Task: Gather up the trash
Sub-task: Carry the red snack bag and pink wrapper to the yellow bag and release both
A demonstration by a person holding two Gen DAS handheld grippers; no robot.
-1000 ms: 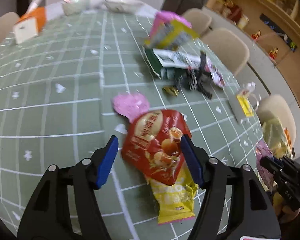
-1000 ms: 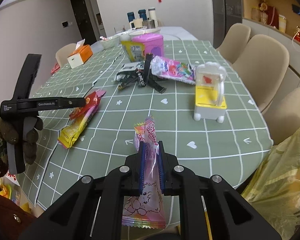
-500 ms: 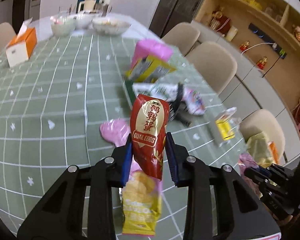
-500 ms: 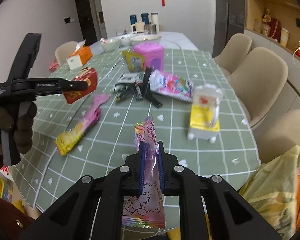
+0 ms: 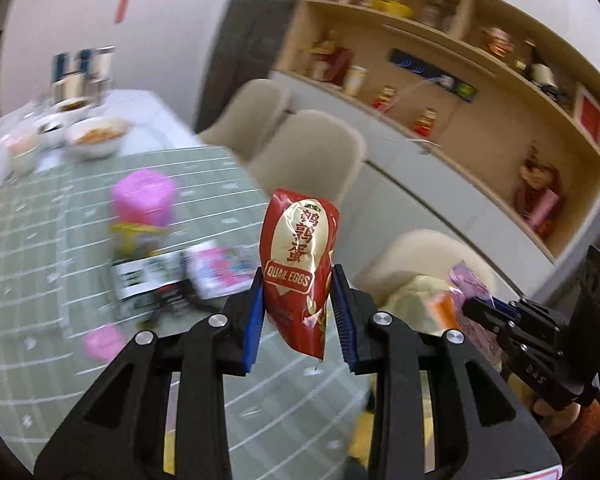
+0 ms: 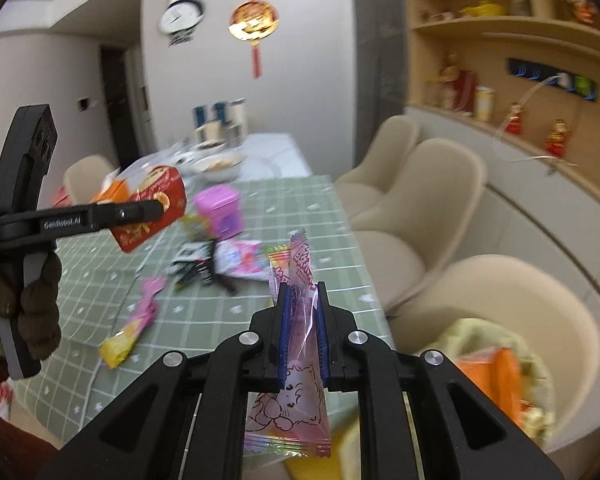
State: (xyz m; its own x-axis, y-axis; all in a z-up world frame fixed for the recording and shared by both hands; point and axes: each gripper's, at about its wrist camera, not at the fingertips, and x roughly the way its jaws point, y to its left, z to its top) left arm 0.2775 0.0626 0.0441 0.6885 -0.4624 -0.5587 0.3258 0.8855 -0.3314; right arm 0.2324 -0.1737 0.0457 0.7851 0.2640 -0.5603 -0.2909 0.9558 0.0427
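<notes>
My left gripper (image 5: 298,280) is shut on a red quail-egg snack bag (image 5: 298,256) and holds it upright above the green checked table (image 5: 28,264). It also shows from the side in the right wrist view (image 6: 152,206). My right gripper (image 6: 302,292) is shut on a pink and clear candy wrapper (image 6: 296,344), near the table's right edge. A yellowish trash bag (image 6: 496,364) with orange content hangs open on the nearest chair, low right of the right gripper. A pink and yellow wrapper (image 6: 134,324) lies on the table.
A pile of wrappers (image 6: 220,260), a pink tub (image 6: 220,212) and bowls (image 6: 216,164) sit further back on the table. Beige chairs (image 6: 428,200) line the right side. A shelf unit (image 5: 460,92) stands beyond.
My left gripper closed on the red bag, lifted it off the table and swung right toward the chairs. The right gripper rose and turned slightly right, still holding its wrapper.
</notes>
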